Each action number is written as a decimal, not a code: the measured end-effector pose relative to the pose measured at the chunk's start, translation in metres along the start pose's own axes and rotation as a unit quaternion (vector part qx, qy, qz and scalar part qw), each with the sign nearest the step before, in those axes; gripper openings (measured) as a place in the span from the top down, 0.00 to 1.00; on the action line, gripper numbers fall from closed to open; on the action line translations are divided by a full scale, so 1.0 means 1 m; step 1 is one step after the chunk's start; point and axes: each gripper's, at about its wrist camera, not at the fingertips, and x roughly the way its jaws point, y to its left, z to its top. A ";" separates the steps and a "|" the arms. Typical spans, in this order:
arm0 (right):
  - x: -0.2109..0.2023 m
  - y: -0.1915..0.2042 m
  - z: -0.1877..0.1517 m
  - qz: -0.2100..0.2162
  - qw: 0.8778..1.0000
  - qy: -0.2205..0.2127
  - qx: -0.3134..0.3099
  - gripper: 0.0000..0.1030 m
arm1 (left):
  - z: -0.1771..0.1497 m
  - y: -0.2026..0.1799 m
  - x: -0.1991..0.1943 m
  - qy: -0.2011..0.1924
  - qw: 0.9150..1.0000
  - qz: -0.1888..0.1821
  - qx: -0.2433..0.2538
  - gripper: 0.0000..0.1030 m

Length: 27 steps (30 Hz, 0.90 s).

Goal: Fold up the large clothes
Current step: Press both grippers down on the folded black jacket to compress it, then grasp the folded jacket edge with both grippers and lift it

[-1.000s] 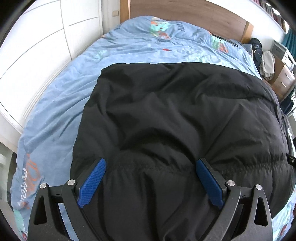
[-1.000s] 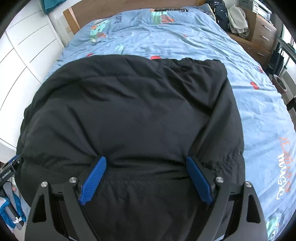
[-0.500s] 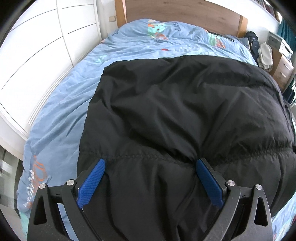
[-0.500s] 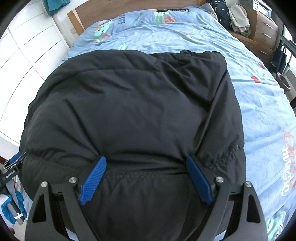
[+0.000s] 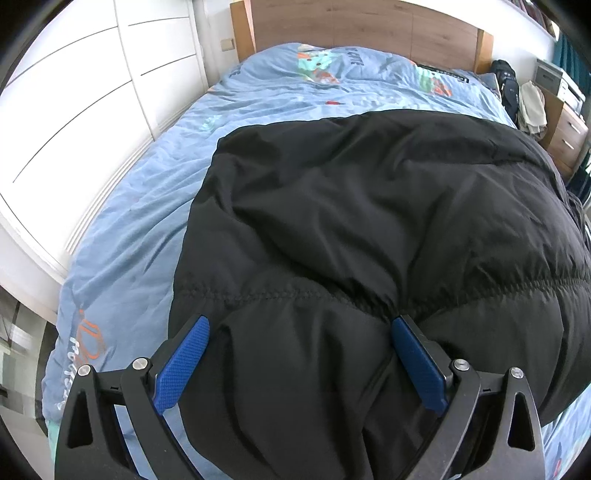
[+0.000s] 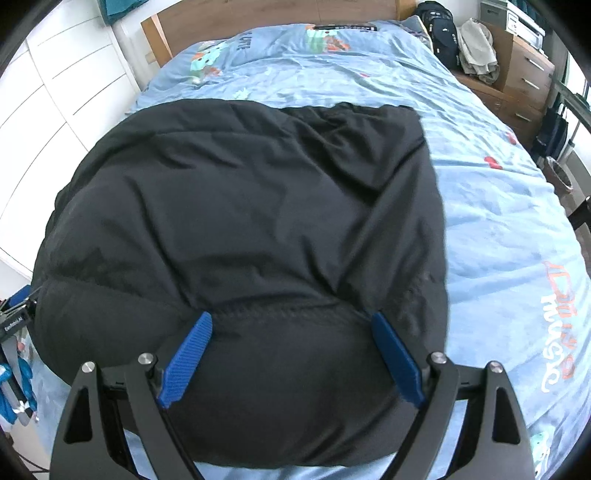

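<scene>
Blue bedspread (image 5: 155, 206), wooden headboard (image 5: 354, 26)

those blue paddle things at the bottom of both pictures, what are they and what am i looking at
They are the pads of two handheld claws; a person carries one in each hand, with a camera looking along each. One picture is from the left claw, the other from the right claw. A puffy black jacket lies on a bed with a blue printed cover. Each claw stands wide open with the jacket's near padded edge bulging between its pads. Whether the pads actually press on it is unclear.
</scene>
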 end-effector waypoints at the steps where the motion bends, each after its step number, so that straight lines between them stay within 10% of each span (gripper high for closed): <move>1: -0.001 -0.004 -0.001 -0.001 1.000 0.000 0.004 0.14 | -0.001 0.000 0.000 0.000 1.000 0.000 0.000 0.05; 18: -0.023 -0.087 0.009 0.008 0.997 -0.026 0.079 0.12 | 0.001 0.074 -0.001 0.010 0.995 -0.072 -0.065 0.01; 27: 0.026 -0.129 0.032 0.136 0.977 0.009 0.165 0.08 | 0.009 0.125 0.063 0.098 0.961 -0.210 -0.153 0.01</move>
